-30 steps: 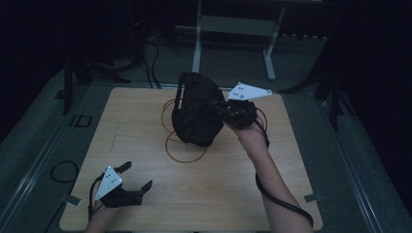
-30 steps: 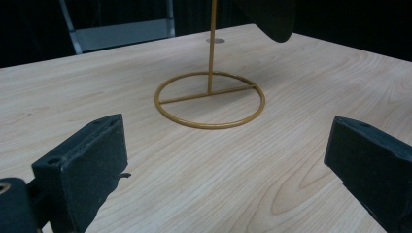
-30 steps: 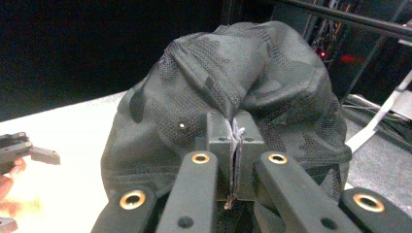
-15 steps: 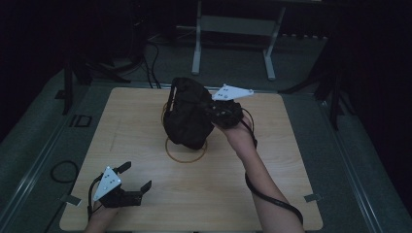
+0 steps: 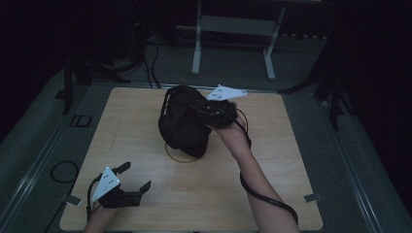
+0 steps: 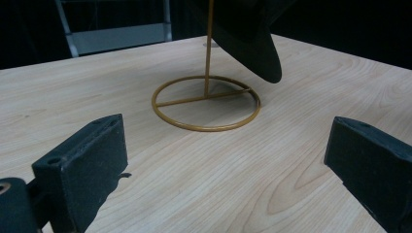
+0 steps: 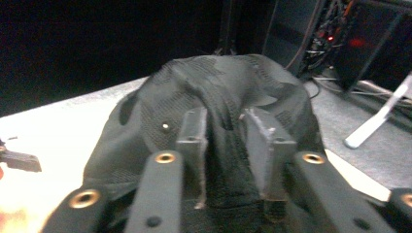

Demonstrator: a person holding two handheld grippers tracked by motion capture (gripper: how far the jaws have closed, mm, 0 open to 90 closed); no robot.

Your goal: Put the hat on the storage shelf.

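A black mesh cap (image 5: 182, 124) hangs over a thin gold wire stand (image 5: 180, 158) at the middle of the wooden table (image 5: 291, 160). My right gripper (image 5: 206, 114) is at the cap's right side. In the right gripper view its jaws (image 7: 223, 121) have just been opening and stand apart, with a loose fold of the cap (image 7: 228, 87) between them. My left gripper (image 5: 135, 175) rests open near the table's front left corner. In the left gripper view its wide jaws (image 6: 228, 145) face the stand's ring base (image 6: 206, 104), and the cap's brim (image 6: 252, 39) hangs above it.
A cable (image 5: 265, 196) trails from the right gripper along the forearm. Beyond the table's far edge stand a grey metal frame (image 5: 233, 29) and cables on the dark floor (image 5: 145, 53). Bare wood lies around the stand.
The right hand has carried the cap left and down, so it now hangs over the stand's ring. The left gripper has not moved.
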